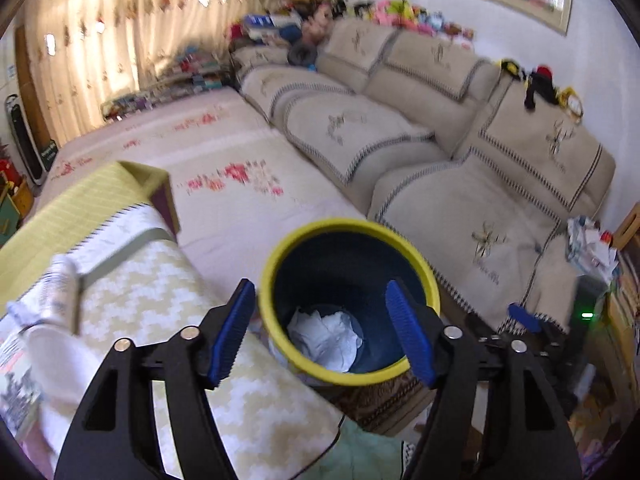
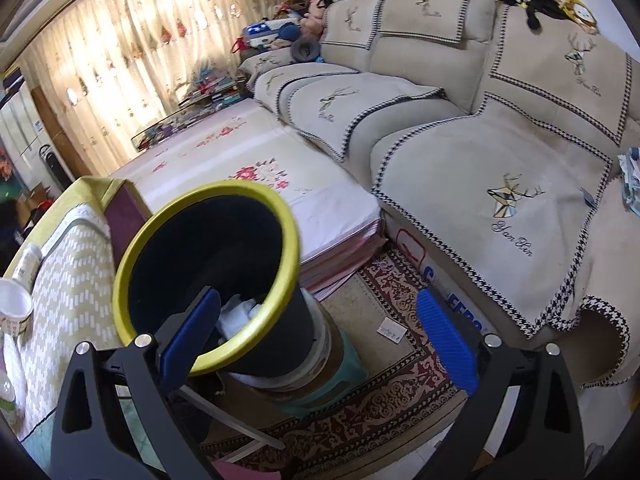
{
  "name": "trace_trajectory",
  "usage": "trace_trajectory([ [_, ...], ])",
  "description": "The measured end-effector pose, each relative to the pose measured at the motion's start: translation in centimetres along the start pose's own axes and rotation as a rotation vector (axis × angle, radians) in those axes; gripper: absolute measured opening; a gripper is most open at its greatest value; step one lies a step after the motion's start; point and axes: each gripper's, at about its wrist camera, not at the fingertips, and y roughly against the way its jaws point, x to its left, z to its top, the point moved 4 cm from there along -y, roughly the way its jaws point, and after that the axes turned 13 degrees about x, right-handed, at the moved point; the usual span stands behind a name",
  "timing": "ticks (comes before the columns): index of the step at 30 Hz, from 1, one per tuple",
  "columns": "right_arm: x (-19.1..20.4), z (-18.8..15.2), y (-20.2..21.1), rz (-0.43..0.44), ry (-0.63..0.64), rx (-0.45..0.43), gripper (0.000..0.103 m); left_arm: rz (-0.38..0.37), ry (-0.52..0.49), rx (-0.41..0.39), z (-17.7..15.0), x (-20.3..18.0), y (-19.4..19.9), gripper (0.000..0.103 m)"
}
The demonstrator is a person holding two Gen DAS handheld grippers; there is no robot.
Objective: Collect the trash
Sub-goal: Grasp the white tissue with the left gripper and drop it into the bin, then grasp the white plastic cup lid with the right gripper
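The left gripper (image 1: 324,332) hovers above the trash bin (image 1: 280,248), a dark bin with a yellow rim; its blue fingers (image 1: 230,332) are spread wide and hold nothing; the bin mouth lies directly ahead between the fingers, and the crumpled white paper (image 1: 326,338) rests at the bin bottom, framed by the two fingers. To the left of the left finger lies the table (image 1: 160,292), covered by a patterned yellow-white cloth; a white bottle (image 1: 60,292) stands on it, blurred in this view; the sofa (image 1: 460,200) sits ahead and to the right of the fingers.

The right gripper (image 2: 320,336) is likewise spread open and empty; its left finger (image 2: 190,334) overlaps the near rim of the trash bin (image 2: 132,256) in this view, though contact cannot be confirmed; the right finger stands well apart over the patterned rug (image 2: 392,392). The bin rests on a stacked stool (image 2: 340,376); a small card (image 2: 392,330) lies on the rug between the fingers; the white cup (image 2: 14,308) stands on the table to the far left.
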Motion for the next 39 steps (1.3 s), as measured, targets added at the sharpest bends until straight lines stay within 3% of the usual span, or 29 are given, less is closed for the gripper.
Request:
trace_trajectory([
  [7, 5.5, -1.2, 0.3, 0.055, 0.109, 0.013, 0.094, 0.060, 0.094, -0.140, -5.6, 5.3, 9.7, 0.076],
  [13, 12.1, -2.4, 1.5, 0.130, 0.228, 0.012, 0.094, 0.215, 0.263, -0.245, -13.1, 13.0, 17.3, 0.083],
  [18, 18.6, -4.0, 3.2, 0.203, 0.360, 0.009, 0.094, 0.276, 0.434, -0.289, -19.9, 19.2, 21.5, 0.083],
  [25, 29.0, -6.6, 5.4, 0.325, 0.595, -0.008, 0.094, 0.333, 0.520, -0.318, -25.7, 23.2, 23.5, 0.084],
  [32, 36.3, -6.5, 4.8, 0.398, 0.750, 0.022, 0.092, 0.315, 0.556, -0.306, -27.8, 24.3, 22.5, 0.084],
  [35, 38.2, -6.4, 3.9, 0.400, 0.785, 0.049, 0.083, 0.308, 0.569, -0.300, -28.2, 24.3, 22.1, 0.084],
  [39, 40.3, -6.2, 2.1, 0.399, 0.802, 0.115, 0.061, 0.305, 0.574, -0.296, -28.0, 24.4, 21.7, 0.084],
])
